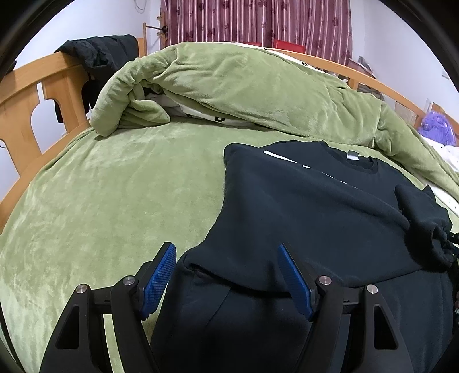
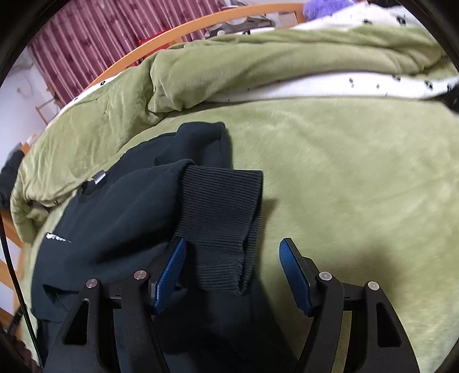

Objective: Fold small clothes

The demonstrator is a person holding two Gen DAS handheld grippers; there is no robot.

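Observation:
A black sweatshirt (image 1: 301, 206) lies flat on the green bed cover, neck label at the far end and a white print across the chest. My left gripper (image 1: 226, 249) hovers over its near hem corner, blue pads wide apart and open, with cloth below them but not pinched. In the right wrist view the same sweatshirt (image 2: 120, 218) has its sleeve folded across the body. The ribbed cuff (image 2: 221, 206) hangs between the fingers of my right gripper (image 2: 233, 242). The left pad is beside the cuff, the right pad stands clear of it, so that gripper is open.
The green plush bed cover (image 1: 114, 200) spreads to the left of the sweatshirt. A bunched green quilt (image 1: 243, 86) lies along the far side. A wooden bed frame (image 1: 25, 109) with a black garment (image 1: 100, 57) draped on it rises at the left. Striped curtains (image 1: 258, 20) hang behind.

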